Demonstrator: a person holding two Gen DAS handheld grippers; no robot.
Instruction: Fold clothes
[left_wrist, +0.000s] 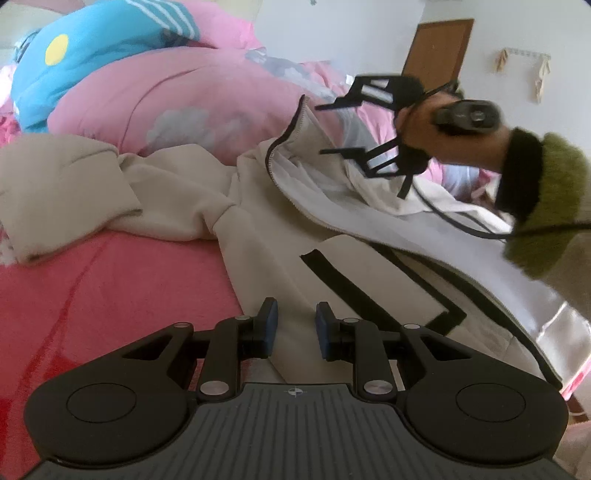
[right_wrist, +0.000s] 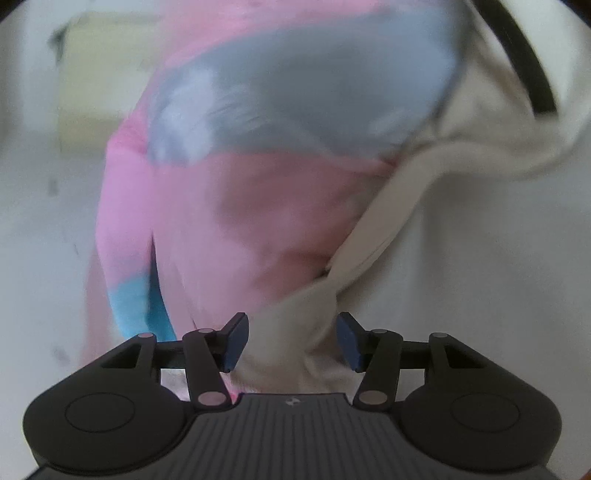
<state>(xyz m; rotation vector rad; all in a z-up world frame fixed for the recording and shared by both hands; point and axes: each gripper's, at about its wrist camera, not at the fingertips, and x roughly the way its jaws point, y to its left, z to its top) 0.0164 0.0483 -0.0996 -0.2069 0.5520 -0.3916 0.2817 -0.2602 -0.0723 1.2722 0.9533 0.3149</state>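
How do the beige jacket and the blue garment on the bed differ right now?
The beige jacket lies spread on the red bed cover, its zip open and pale lining showing; the blue garment sits bunched on top of the pink quilt. The jacket carries black bands, while the blue one has white stripes and a yellow dot. Neither is folded yet.

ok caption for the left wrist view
Left gripper open above a beige jacket on the bed; right gripper open beyond.

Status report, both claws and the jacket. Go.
Left claw open, empty, over jacket. Right claw open, jacket fabric between pads, unclamped. Quilt bunched behind jacket.
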